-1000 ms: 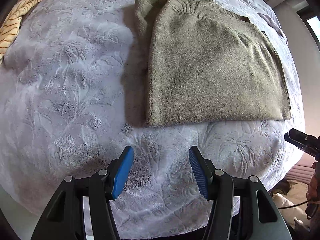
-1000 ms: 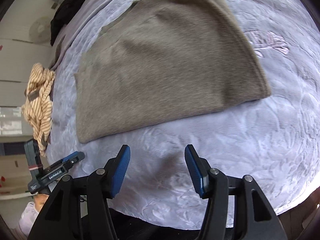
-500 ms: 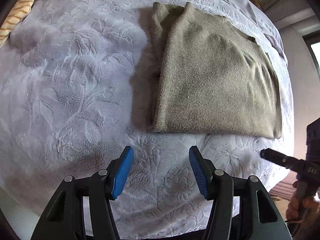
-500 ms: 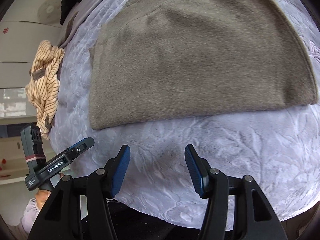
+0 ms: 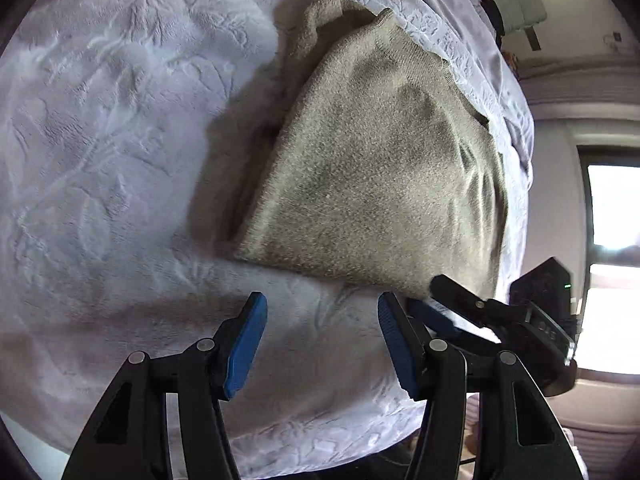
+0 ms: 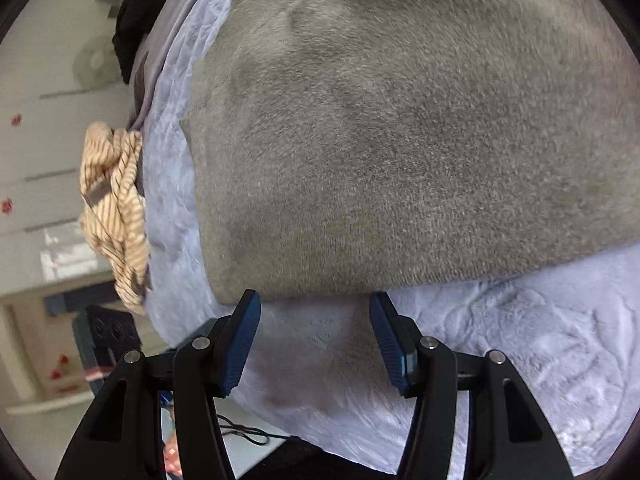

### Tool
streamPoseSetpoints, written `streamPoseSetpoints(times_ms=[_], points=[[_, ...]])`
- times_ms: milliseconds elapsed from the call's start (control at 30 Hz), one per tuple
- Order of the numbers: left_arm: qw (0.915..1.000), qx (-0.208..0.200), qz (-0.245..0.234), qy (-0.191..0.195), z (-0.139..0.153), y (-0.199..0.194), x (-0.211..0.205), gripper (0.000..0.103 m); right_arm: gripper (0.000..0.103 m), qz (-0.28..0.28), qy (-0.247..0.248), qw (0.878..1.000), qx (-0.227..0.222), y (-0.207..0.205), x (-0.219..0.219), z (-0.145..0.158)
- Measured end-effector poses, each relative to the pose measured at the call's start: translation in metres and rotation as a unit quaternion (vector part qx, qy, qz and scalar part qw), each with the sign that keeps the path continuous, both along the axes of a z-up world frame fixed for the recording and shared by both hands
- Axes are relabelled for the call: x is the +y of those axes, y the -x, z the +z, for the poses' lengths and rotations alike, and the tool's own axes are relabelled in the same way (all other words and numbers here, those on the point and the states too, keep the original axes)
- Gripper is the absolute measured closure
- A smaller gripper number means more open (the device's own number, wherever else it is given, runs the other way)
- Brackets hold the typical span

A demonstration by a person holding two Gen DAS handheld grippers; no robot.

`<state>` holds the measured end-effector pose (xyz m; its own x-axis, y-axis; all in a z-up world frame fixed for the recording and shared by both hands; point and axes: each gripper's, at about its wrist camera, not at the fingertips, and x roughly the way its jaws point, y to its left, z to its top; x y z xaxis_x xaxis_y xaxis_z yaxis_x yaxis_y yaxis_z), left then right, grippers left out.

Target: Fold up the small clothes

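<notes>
Knitwear, item one, left wrist view: we list an olive-grey knitted garment [image 5: 372, 168], already folded into a layered panel, lying on a pale lilac embossed plush bedspread [image 5: 100, 140]. Our left gripper [image 5: 320, 332] hangs just short of the garment's near hem, jaws released and empty, bedspread showing between them. The right gripper [image 5: 456, 308] appears at the lower right, its tip at the hem's right end; from this side we cannot tell whether it touches the cloth.

Risk, as we judge it: the left jaws sit off the hem, so closing now would pinch bedspread pile rather than knit, or catch both together and drag the cover up with the fold.

Item two, right wrist view: the same garment [image 6: 400, 140] fills most of the frame, and the right gripper [image 6: 314, 324] stands at its near hem, jaws spread and holding nothing, tips about level with the edge. A cream-and-brown striped cloth [image 6: 114, 208] is bunched at the bed's far left edge.

Risk here: the panel is several layers thick, and a shallow bite may take only the top layer, letting the lower ones slide and spoil the fold. Uneven lifting between our two grippers would skew the hem.
</notes>
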<state>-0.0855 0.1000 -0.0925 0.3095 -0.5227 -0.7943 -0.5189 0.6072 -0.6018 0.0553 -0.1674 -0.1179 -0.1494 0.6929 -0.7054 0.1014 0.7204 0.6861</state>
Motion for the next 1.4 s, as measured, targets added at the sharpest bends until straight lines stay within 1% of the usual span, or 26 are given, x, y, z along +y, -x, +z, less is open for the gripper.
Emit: streamPoseSetpoints(times_ms=[100, 167, 267, 367, 400, 433, 467, 500, 533, 600, 667, 733, 800, 867, 933, 1000, 1067, 1100, 1167, 1267, 1333, 1367, 1400], points=[[0.9991, -0.008, 0.024, 0.033, -0.005, 0.001, -0.001, 0.044, 0.042, -0.032, -0.025, 0.999, 0.019, -0.001, -0.007, -0.012], [0.9977, -0.016, 0.041, 0.052, -0.009, 0.002, 0.0, 0.044, 0.042, -0.065, -0.056, 0.996, 0.034, -0.003, -0.014, -0.02], [0.9963, -0.021, 0.052, 0.065, -0.013, 0.0, -0.002, 0.044, 0.042, -0.107, -0.101, 0.988, 0.046, -0.005, -0.02, -0.03], [0.9954, -0.018, 0.06, 0.072, -0.017, -0.002, -0.004, 0.044, 0.044, -0.13, -0.119, 0.983, 0.056, -0.009, -0.02, -0.039], [0.9949, -0.019, 0.064, 0.076, -0.018, -0.003, -0.004, 0.044, 0.047, -0.135, -0.123, 0.981, 0.06, -0.01, -0.021, -0.041], [0.9939, -0.021, 0.07, 0.083, -0.019, -0.004, -0.005, 0.044, 0.058, -0.137, -0.126, 0.981, 0.061, -0.011, -0.021, -0.042], [0.9929, -0.023, 0.075, 0.089, -0.02, -0.006, -0.006, 0.044, 0.074, -0.138, -0.128, 0.98, 0.061, -0.011, -0.021, -0.043], [0.9922, -0.025, 0.079, 0.093, -0.021, -0.008, -0.008, 0.044, 0.08, -0.136, -0.13, 0.98, 0.06, -0.012, -0.02, -0.043], [0.9912, -0.026, 0.083, 0.099, -0.023, -0.01, -0.01, 0.044, 0.089, -0.134, -0.132, 0.98, 0.059, -0.013, -0.021, -0.042], [0.9903, -0.027, 0.086, 0.106, -0.025, -0.013, -0.015, 0.044, 0.092, -0.138, -0.143, 0.979, 0.054, -0.014, -0.021, -0.039], [0.9891, -0.029, 0.088, 0.114, -0.027, -0.018, -0.021, 0.044, 0.093, -0.142, -0.168, 0.974, 0.047, -0.015, -0.025, -0.031], [0.9869, -0.038, 0.098, 0.123, -0.027, -0.023, -0.025, 0.044, 0.093, -0.137, -0.181, 0.973, 0.038, -0.018, -0.027, -0.022], [0.9849, -0.05, 0.119, 0.115, -0.025, -0.027, -0.023, 0.044, 0.093, -0.13, -0.182, 0.974, 0.031, -0.019, -0.028, -0.015], [0.9811, -0.059, 0.148, 0.109, -0.024, -0.032, -0.016, 0.044, 0.093, -0.12, -0.182, 0.976, 0.027, -0.02, -0.028, -0.01], [0.9794, -0.065, 0.164, 0.099, -0.021, -0.037, -0.011, 0.044, 0.093, -0.112, -0.179, 0.977, 0.026, -0.02, -0.029, -0.008], [0.9811, -0.08, 0.161, 0.072, -0.013, -0.046, -0.009, 0.044, 0.093, -0.103, -0.173, 0.979, 0.027, -0.018, -0.026, -0.009], [0.9849, -0.086, 0.146, 0.036, -0.008, -0.056, -0.012, 0.044, 0.093, -0.099, -0.17, 0.98, 0.031, -0.017, -0.023, -0.011], [0.9862, -0.085, 0.141, 0.022, -0.009, -0.058, -0.012, 0.044, 0.093, -0.097, -0.169, 0.98, 0.032, -0.016, -0.019, -0.012], [0.9893, -0.068, 0.129, -0.009, -0.016, -0.062, -0.014, 0.044, 0.093, -0.087, -0.164, 0.982, 0.032, -0.014, -0.017, -0.015], [0.9889, -0.058, 0.136, -0.016, -0.024, -0.06, -0.011, 0.046, 0.093, -0.067, -0.149, 0.986, 0.031, -0.013, -0.015, -0.018], [0.9889, -0.059, 0.133, -0.031, -0.023, -0.059, -0.009, 0.062, 0.093, -0.055, -0.143, 0.988, 0.029, -0.013, -0.014, -0.018], [0.9893, -0.057, 0.126, -0.046, -0.021, -0.061, -0.01, 0.069, 0.093, -0.05, -0.142, 0.988, 0.028, -0.013, -0.013, -0.018], [0.9898, -0.054, 0.117, -0.062, -0.02, -0.064, -0.011, 0.078, 0.093, -0.047, -0.141, 0.989, 0.028, -0.013, -0.013, -0.019]])
